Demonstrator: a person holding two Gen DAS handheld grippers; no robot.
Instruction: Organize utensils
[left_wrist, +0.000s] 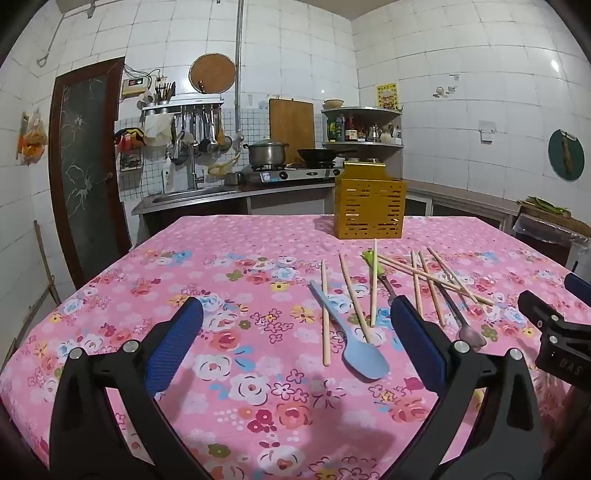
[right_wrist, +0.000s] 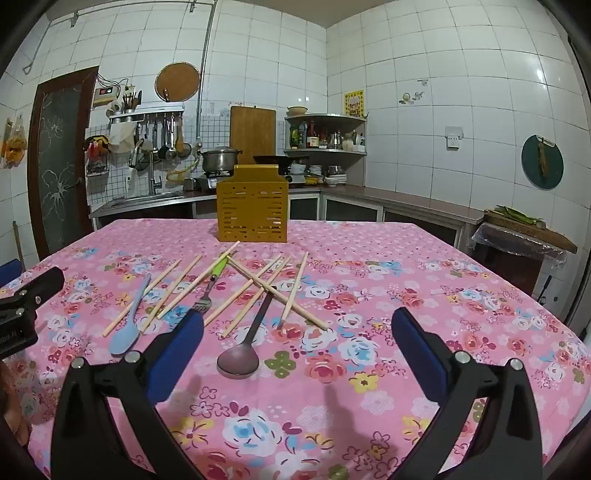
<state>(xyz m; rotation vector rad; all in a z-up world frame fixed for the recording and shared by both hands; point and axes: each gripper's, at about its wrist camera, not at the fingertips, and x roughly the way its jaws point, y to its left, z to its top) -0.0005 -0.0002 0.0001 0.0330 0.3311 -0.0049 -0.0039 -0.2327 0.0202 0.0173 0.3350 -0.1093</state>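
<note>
A yellow slotted utensil holder (left_wrist: 369, 206) (right_wrist: 252, 208) stands at the table's far side. Several wooden chopsticks (left_wrist: 325, 314) (right_wrist: 258, 284) lie scattered in front of it. Among them are a light blue spoon (left_wrist: 364, 360) (right_wrist: 125, 338), a green-handled fork (left_wrist: 373, 260) (right_wrist: 218, 271) and a dark purple spoon (left_wrist: 471, 336) (right_wrist: 238, 362). My left gripper (left_wrist: 295, 314) is open and empty, held above the cloth just short of the blue spoon. My right gripper (right_wrist: 295, 328) is open and empty, with the purple spoon's bowl between its fingers.
The table carries a pink floral cloth (left_wrist: 240, 258) (right_wrist: 388, 266). Behind it runs a kitchen counter with a sink (left_wrist: 192, 194), a stove with a pot (left_wrist: 266, 153) and a corner shelf of bottles (right_wrist: 325, 136). A low side table (right_wrist: 524, 229) stands to the right.
</note>
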